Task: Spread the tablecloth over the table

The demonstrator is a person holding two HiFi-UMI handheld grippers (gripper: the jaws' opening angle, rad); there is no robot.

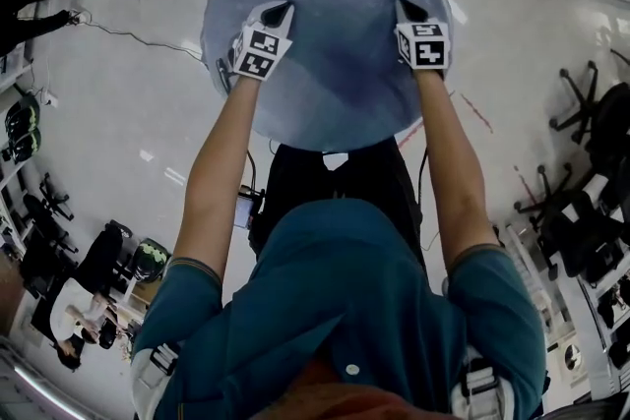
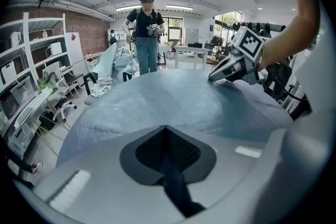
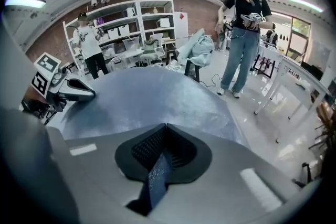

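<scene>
1. Blue cloth fills the middle of the head view. The tablecloth (image 1: 335,64) lies over the round table, which is hidden under it. The left gripper (image 1: 279,13) and the right gripper (image 1: 407,10) sit on top of the cloth, well apart, one on each side. The left arm (image 1: 212,182) and the right arm (image 1: 448,172) both reach straight out in front of the person. The grippers point away from the body.

2. In the left gripper view, the jaws are pressed together with a thin dark fold of the tablecloth caught between them. The cloth spreads out ahead and looks smooth. The right gripper rests on it at the upper right. A person in jeans (image 2: 146,34) stands past the far edge.

3. In the right gripper view, these jaws are also clamped on a blue strip of the cloth. The left gripper sits low on the cloth at the left. On the right, the cloth edge drops toward the floor (image 3: 273,113).

4. The step looks like tugging the cloth into place. To do it well, I think both pinches should be tight and both hands should move together at the same height, so the cloth does not go crooked. A gentle pull is best, or the cloth may slide off the far side. Let go only when it hangs the same all round.
</scene>
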